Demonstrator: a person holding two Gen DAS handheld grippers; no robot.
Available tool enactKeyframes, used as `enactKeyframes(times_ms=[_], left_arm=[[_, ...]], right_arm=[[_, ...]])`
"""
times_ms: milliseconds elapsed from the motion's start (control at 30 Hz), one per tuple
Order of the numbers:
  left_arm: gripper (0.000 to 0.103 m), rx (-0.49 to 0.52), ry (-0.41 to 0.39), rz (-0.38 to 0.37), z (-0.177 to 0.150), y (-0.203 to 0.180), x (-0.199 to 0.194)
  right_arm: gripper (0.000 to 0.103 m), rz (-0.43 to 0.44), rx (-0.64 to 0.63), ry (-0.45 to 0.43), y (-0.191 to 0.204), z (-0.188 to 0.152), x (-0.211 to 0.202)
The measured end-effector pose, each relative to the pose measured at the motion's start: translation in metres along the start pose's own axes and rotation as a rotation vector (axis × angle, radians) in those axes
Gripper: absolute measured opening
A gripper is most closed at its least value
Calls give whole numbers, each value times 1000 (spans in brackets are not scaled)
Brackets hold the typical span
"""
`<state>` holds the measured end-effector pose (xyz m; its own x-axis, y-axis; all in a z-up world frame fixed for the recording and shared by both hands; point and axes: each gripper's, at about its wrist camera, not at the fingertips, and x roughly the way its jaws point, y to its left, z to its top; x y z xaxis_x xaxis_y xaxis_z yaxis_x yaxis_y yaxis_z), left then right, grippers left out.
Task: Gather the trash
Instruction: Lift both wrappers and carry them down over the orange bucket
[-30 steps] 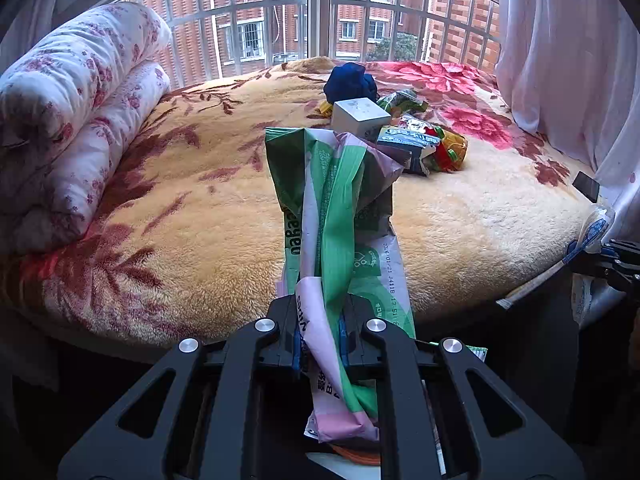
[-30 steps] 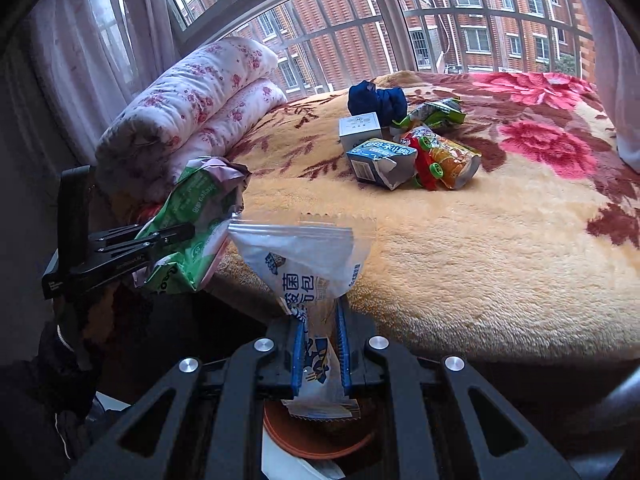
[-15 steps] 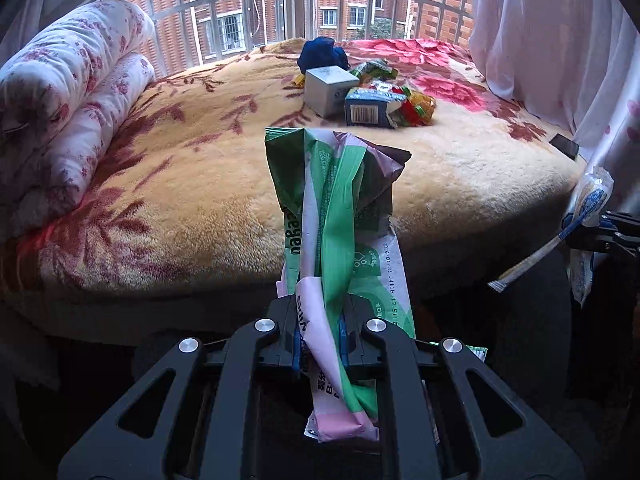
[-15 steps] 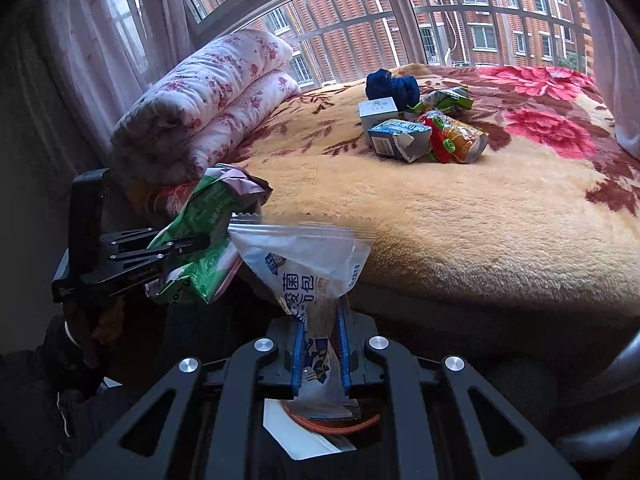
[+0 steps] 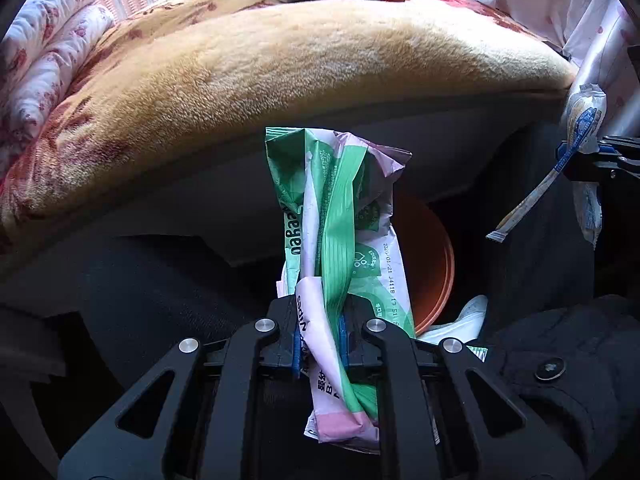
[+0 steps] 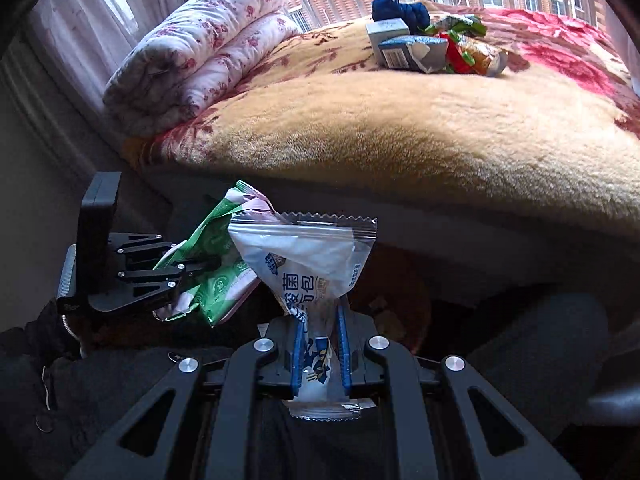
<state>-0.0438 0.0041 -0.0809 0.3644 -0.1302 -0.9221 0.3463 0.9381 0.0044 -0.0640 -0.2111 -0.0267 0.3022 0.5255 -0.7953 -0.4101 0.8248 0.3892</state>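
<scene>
Left wrist view: left gripper [image 5: 320,340] clamps green wrapper [image 5: 332,216] upright over orange bin [image 5: 432,264]; right gripper [image 6: 320,356] pinches clear bag [image 6: 308,256] (both w/ jaws clenched)

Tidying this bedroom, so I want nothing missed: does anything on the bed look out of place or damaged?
Yes. A litter pile sits on the far side of the blanket: a torn-open blue carton, a small white box, crumpled snack wrappers and a balled-up blue cloth. The folded quilt looks tidy.

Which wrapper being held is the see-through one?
The clear bag in the right gripper. Its top is see-through plastic; the green wrapper in the left gripper is solid coloured.
</scene>
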Motion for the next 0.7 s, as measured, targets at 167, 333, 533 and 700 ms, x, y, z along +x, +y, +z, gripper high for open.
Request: enactKeyframes(times_ms=[167, 333, 533, 700], left_arm=[[11, -16, 87, 0, 3, 3, 43], [11, -29, 190, -38, 8, 0, 82], [11, -37, 333, -89, 11, -3, 131], [11, -25, 415, -102, 9, -3, 159]], right_arm=[[14, -22, 2, 67, -6, -1, 35], [14, -59, 14, 147, -16, -3, 74], [14, -65, 84, 264, -38, -9, 119], [14, -69, 105, 334, -48, -9, 146]])
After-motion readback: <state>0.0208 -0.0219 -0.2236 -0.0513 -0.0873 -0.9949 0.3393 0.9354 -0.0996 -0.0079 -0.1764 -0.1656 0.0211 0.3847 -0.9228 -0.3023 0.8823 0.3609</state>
